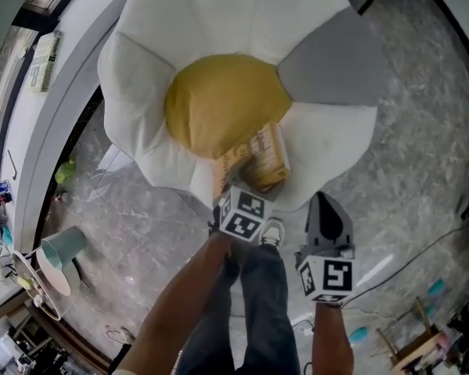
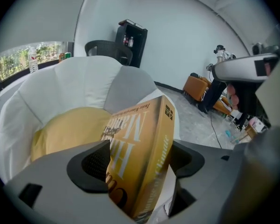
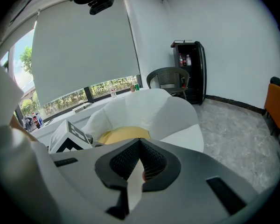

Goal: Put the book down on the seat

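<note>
Two grippers, nearest first. Left gripper: jaws spread wide, with the book standing on edge between them. A gap shows on each side, so the pads are not pressing on it. Right gripper: jaws together, nothing held, and it hangs low beside the person's leg, apart from the book.

In the head view the book sits at the front of the seat, on the near white petal and just beside the yellow cushion. Its lower end looks to be resting there, but I can't be sure the full weight is down.

Handling, as a judgement: a thick yellow volume, stiff across the covers and of moderate weight. The cover looks glossy, so it may be a bit slippery. Best hold is across both covers close to the spine, not by the page edge, which would fan open. It is not fragile. The seat is soft and sloped, so the book may tip or slide toward the rim once it is free.

Containers: the seat's petals cup only the cushion, plus the book at the edge. Farther out on the floor is a teal pot, tilted, contents not visible. Far wall: a black cabinet with bottles on a shelf.
</note>
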`<state>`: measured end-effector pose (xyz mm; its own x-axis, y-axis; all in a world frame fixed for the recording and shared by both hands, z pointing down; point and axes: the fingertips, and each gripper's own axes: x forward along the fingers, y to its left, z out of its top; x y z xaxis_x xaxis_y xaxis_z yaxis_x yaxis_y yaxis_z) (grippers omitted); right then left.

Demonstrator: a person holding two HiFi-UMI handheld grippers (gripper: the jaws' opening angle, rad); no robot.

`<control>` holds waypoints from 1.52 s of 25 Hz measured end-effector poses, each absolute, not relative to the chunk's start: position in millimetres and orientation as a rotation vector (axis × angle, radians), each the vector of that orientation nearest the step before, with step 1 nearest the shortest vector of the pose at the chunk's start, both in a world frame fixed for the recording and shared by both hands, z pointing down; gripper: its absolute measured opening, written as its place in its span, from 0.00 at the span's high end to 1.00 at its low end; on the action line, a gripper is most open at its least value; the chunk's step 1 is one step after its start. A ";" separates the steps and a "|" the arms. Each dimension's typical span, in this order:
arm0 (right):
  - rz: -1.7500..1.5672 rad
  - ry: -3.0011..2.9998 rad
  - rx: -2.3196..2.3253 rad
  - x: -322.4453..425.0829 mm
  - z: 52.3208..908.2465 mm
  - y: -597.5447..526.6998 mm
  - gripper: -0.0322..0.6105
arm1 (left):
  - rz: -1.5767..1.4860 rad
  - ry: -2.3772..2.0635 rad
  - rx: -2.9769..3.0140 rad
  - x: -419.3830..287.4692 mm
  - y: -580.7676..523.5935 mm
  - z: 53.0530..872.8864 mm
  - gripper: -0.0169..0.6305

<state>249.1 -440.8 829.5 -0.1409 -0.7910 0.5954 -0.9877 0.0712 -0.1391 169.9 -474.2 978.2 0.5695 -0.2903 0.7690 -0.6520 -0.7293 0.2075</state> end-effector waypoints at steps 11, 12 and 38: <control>0.762 -1.983 1.761 252.5 839.0 -433.8 0.95 | 0.993 -0.420 2.264 197.4 -438.2 993.1 0.36; 0.762 -1.981 1.759 253.5 840.0 -433.7 0.95 | 0.969 -0.391 2.228 199.8 -433.8 995.6 0.36; 0.668 -2.059 1.769 229.5 757.7 -446.0 0.95 | 0.835 -0.985 2.279 141.5 -461.6 889.2 0.96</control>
<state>229.5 -446.0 757.7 -0.1637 -0.8236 0.5430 -0.9855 0.1120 -0.1272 141.5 -461.6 889.2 0.5462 -0.4517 0.7054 -0.7699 -0.6026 0.2103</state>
